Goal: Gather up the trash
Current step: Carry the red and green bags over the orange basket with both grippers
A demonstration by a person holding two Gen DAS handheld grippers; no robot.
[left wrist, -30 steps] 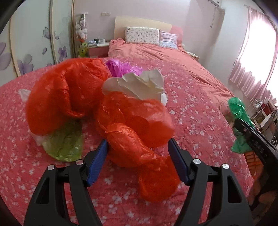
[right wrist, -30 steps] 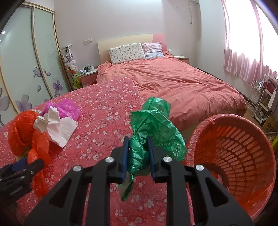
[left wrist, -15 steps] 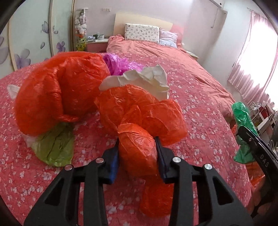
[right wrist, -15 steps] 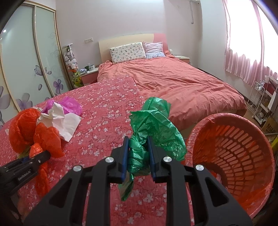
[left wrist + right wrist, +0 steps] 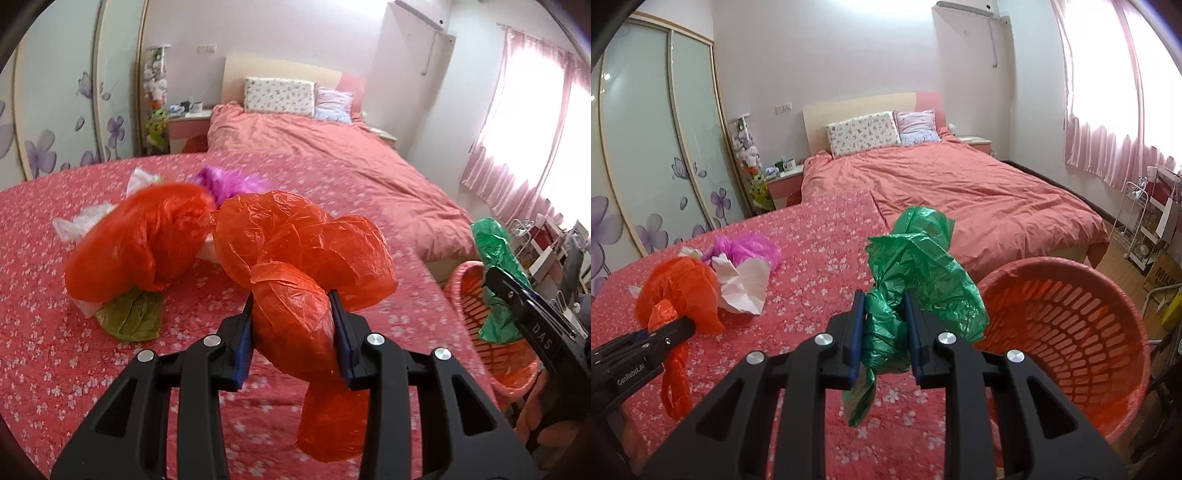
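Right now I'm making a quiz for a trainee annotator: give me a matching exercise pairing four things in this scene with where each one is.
Things:
1. green bag
2. orange bag
3. white paper
4. basket

Places:
A. lying loose on the floral cover
B. clamped in the left gripper
C. clamped in the right gripper
D. beside the cover's edge, empty from what shows

Pairs: 1-C, 2-B, 3-A, 4-D

Pale pink walls point(image 5: 820, 66) all round; a bed point(image 5: 960, 192) in salmon covers with two pillows point(image 5: 864, 133) against the headboard; sliding wardrobe doors point(image 5: 646, 147) with purple flowers on the left; daylight glowing through pink curtains point(image 5: 1108, 110) on the right.
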